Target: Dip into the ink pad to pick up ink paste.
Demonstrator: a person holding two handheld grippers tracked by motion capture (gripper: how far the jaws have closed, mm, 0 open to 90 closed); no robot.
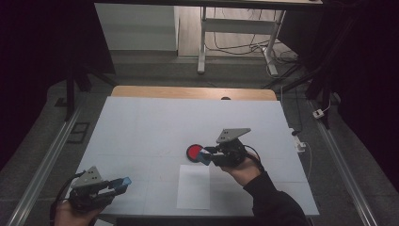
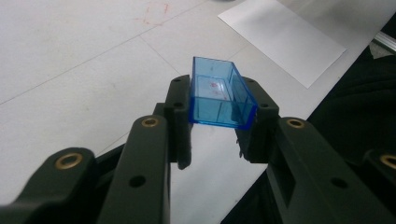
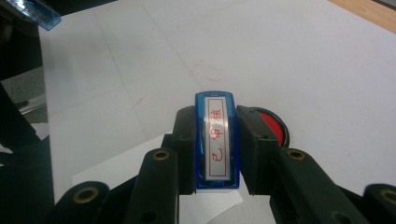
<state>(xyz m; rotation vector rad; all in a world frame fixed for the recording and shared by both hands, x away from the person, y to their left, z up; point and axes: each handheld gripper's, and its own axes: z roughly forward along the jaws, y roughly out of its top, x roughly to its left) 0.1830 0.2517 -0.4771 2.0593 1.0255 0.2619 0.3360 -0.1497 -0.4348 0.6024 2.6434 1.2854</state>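
Observation:
My left gripper (image 1: 123, 183) is at the table's front left, shut on a clear blue stamp cap (image 2: 220, 95), an open-topped box held between the jaws. My right gripper (image 1: 206, 154) hovers near the table's middle, shut on a blue stamp (image 3: 216, 140) whose face with red characters points toward the camera. Just beside the right jaws sits a round red ink pad (image 1: 194, 152), its red edge peeking out behind the right jaw (image 3: 272, 125). A white sheet of paper (image 1: 194, 186) lies on the table in front of the ink pad.
The white table top (image 1: 155, 122) has a wooden strip (image 1: 193, 92) along its far edge. Metal rails (image 1: 44, 165) run along both sides of the table. A white desk frame (image 1: 235, 33) and cables stand on the floor beyond.

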